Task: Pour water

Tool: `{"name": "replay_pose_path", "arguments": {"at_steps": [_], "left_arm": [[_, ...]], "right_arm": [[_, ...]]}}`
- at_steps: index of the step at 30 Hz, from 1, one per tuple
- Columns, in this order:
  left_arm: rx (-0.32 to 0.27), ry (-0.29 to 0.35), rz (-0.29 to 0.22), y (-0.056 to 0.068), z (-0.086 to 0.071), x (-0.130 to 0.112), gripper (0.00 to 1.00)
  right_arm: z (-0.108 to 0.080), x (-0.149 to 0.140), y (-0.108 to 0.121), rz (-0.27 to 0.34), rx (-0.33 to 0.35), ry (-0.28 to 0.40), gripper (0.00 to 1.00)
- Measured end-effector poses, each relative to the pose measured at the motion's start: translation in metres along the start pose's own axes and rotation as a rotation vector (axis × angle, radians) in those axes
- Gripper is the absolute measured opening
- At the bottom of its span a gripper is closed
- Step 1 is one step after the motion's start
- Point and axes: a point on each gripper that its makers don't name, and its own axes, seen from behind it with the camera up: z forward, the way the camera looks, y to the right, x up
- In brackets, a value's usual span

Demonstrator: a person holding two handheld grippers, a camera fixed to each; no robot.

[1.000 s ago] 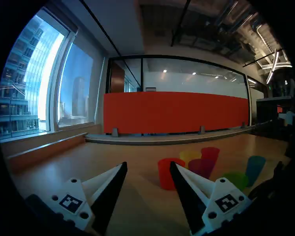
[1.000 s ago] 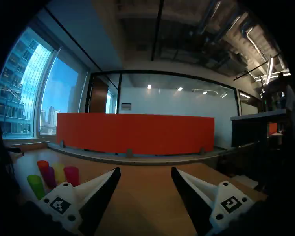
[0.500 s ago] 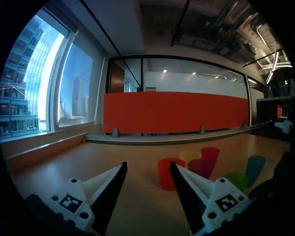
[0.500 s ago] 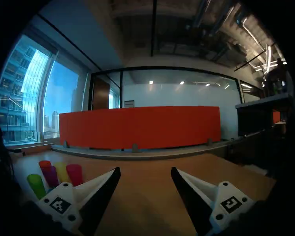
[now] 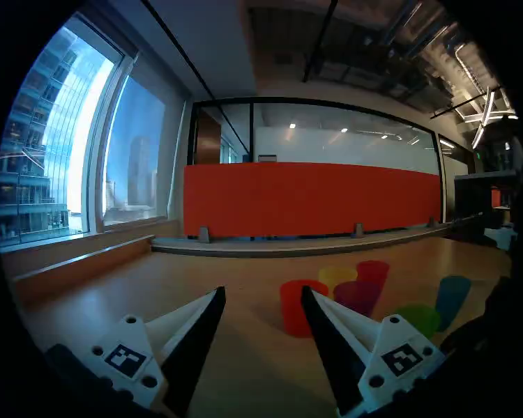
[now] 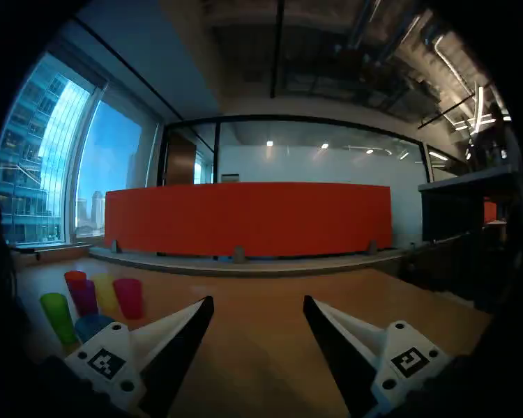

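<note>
Several plastic cups stand in a cluster on the wooden table (image 5: 192,285). In the left gripper view an orange cup (image 5: 294,306) is nearest, with a yellow cup (image 5: 335,276), a pink cup (image 5: 373,273), a purple cup (image 5: 358,296), a green cup (image 5: 418,317) and a blue cup (image 5: 452,296) to its right. My left gripper (image 5: 261,306) is open and holds nothing, just left of the orange cup. In the right gripper view the green cup (image 6: 56,317), blue cup (image 6: 92,326), purple cup (image 6: 87,297), yellow cup (image 6: 107,292) and pink cup (image 6: 129,297) stand at the far left. My right gripper (image 6: 258,313) is open and holds nothing.
An orange partition (image 5: 310,198) on a low ledge runs along the table's far edge. Tall windows (image 5: 52,167) stand to the left. A dark counter (image 6: 460,216) is at the right. Bare tabletop (image 6: 275,327) lies ahead of my right gripper.
My right gripper view has tilted down a little and the cups now show fuller, with the blue cup in sight. The left gripper has hardly moved.
</note>
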Motion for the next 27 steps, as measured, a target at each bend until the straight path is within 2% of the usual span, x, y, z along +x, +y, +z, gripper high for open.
{"name": "replay_pose_path", "arguments": {"at_steps": [15, 27], "left_arm": [[0.0, 0.0, 0.0, 0.0001, -0.0001, -0.0002, 0.79], [0.0, 0.0, 0.0, 0.0001, -0.0001, 0.0003, 0.8]], "right_arm": [[0.0015, -0.0101, 0.0019, -0.005, -0.017, -0.037, 0.99], [-0.0006, -0.0095, 0.0006, -0.005, -0.014, -0.038, 0.99]]}}
